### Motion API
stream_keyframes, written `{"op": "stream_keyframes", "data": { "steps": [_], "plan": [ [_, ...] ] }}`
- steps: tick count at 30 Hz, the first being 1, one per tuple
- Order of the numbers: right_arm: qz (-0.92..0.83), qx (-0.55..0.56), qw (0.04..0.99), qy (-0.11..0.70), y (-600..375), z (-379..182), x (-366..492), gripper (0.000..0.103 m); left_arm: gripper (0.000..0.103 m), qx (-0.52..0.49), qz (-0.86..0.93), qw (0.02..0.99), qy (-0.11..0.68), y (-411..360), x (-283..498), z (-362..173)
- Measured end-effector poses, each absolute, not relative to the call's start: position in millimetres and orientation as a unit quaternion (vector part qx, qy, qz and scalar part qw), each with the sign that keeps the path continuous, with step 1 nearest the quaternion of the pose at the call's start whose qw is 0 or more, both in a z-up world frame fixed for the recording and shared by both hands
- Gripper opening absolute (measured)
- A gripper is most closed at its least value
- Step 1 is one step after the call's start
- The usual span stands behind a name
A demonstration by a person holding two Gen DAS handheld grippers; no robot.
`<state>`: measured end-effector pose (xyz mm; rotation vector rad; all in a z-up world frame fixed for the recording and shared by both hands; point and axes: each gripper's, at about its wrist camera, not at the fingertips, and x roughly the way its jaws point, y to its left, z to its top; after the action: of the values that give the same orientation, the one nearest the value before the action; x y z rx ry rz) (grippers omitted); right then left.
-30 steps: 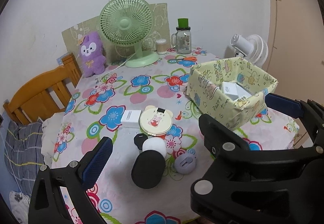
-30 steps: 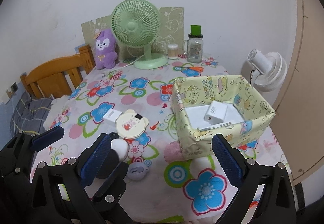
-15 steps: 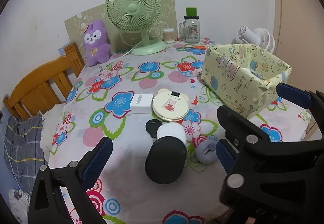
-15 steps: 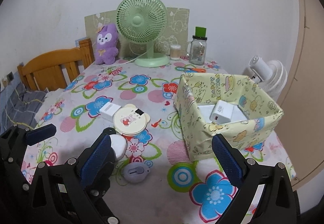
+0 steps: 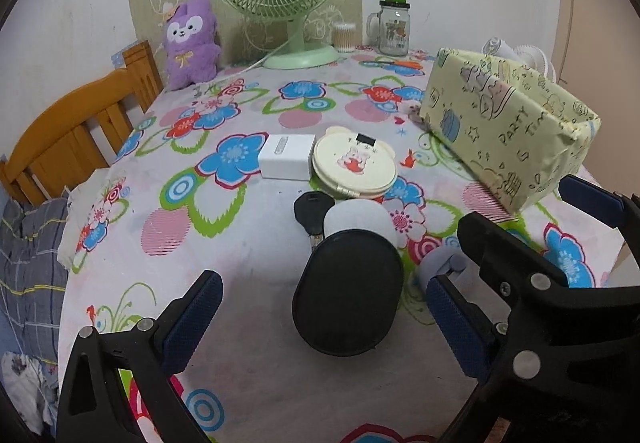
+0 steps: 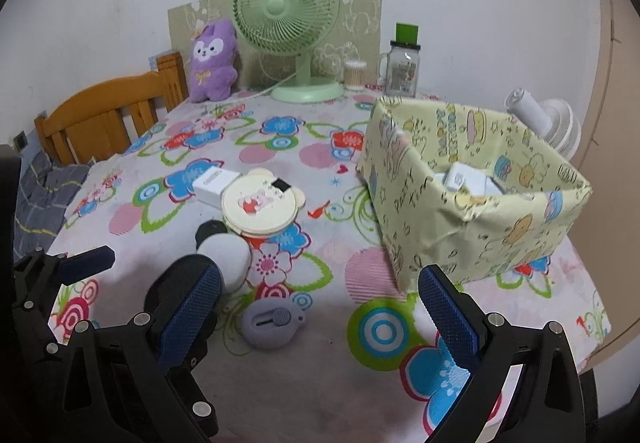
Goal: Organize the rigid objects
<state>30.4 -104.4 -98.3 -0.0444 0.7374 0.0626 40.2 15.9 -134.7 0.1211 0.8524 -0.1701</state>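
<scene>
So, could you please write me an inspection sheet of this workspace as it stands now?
Surface: round table under a flowered tablecloth.
Job's things: black oval case, white round object, black key, round cream compact, white box and grey round gadget lie loose; yellow patterned box holds white items.
Clutter: green desk fan, purple plush, glass jar, cotton swab pot.
Grippers: left gripper and right gripper, jaws open, holding nothing.
Cables: white fan cord.
Surroundings: wooden chair, white fan, wall.
</scene>
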Motion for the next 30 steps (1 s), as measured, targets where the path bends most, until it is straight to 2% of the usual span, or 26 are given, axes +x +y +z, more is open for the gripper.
{"op": "stream_keyframes", "data": {
  "steps": [19, 22, 25, 28, 30],
  "plan": [
    [0.001, -0.009, 0.923, 0.385, -102, -120, 57, 0.101, 0.103, 0.081, -0.072, 0.900, 0.423, 5, 74, -155],
    [-0.005, 0.004, 0.921, 0.389, -107, -122, 59, 0.101, 0.100, 0.088, -0.066, 0.900, 0.423, 2, 78, -157],
    [-0.007, 0.012, 0.920, 0.392, -110, -123, 60, 0.101, 0.092, 0.086, -0.071, 0.899, 0.424, 0, 80, -159],
    [-0.013, 0.027, 0.918, 0.396, -116, -124, 61, 0.101, 0.078, 0.080, -0.081, 0.899, 0.423, -2, 82, -157],
    [-0.015, 0.034, 0.917, 0.398, -119, -124, 61, 0.101, 0.058, 0.073, -0.097, 0.898, 0.424, -3, 82, -156]
  ]
}}
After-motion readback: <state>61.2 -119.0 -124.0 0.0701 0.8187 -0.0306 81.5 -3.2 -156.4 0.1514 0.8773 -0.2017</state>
